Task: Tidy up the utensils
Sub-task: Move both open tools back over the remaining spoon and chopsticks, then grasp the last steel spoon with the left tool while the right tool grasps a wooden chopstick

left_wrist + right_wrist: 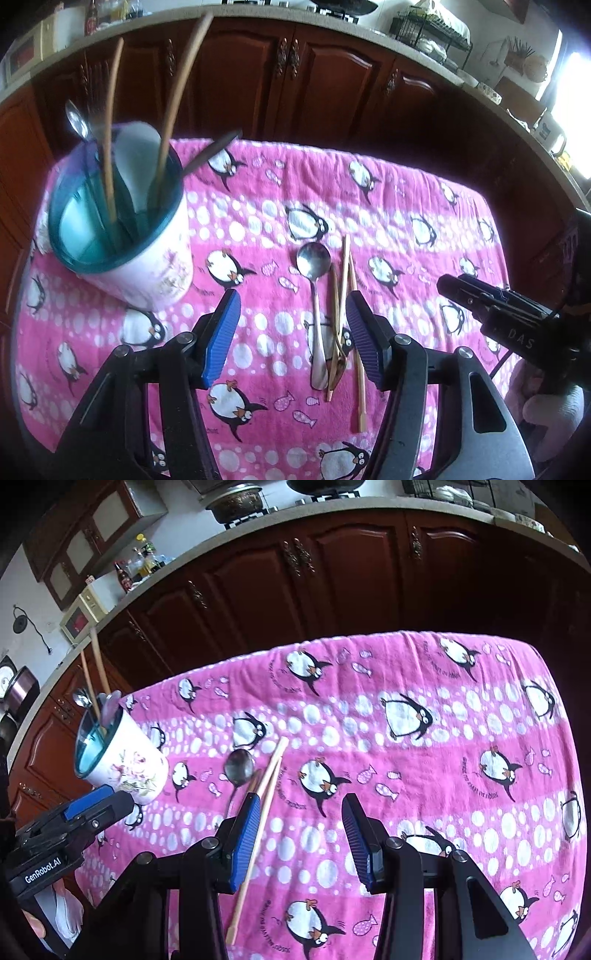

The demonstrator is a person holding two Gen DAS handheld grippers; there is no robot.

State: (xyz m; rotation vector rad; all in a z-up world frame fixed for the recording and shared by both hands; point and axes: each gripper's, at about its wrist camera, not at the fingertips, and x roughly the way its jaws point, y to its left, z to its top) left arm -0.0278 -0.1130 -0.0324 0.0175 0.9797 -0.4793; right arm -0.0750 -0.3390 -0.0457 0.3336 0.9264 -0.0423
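Observation:
A white floral utensil cup (147, 266) with a teal inside stands on the pink penguin cloth (406, 206) at the left; it holds wooden chopsticks, a spoon and a dark utensil. It also shows in the right wrist view (125, 768). A metal spoon (316, 280) and wooden chopsticks (345, 273) lie on the cloth. My left gripper (291, 328) is open just above them, its jaws either side of the handles. My right gripper (299, 842) is open and empty over the cloth, with the chopsticks (267, 786) and spoon (238, 768) at its left finger.
Dark wooden cabinets (288, 81) under a countertop stand behind the table. The cloth's far edge (369, 638) drops off toward them. The right gripper body (498, 314) sits at the right of the left wrist view; the left gripper body (66, 830) sits at the lower left of the right wrist view.

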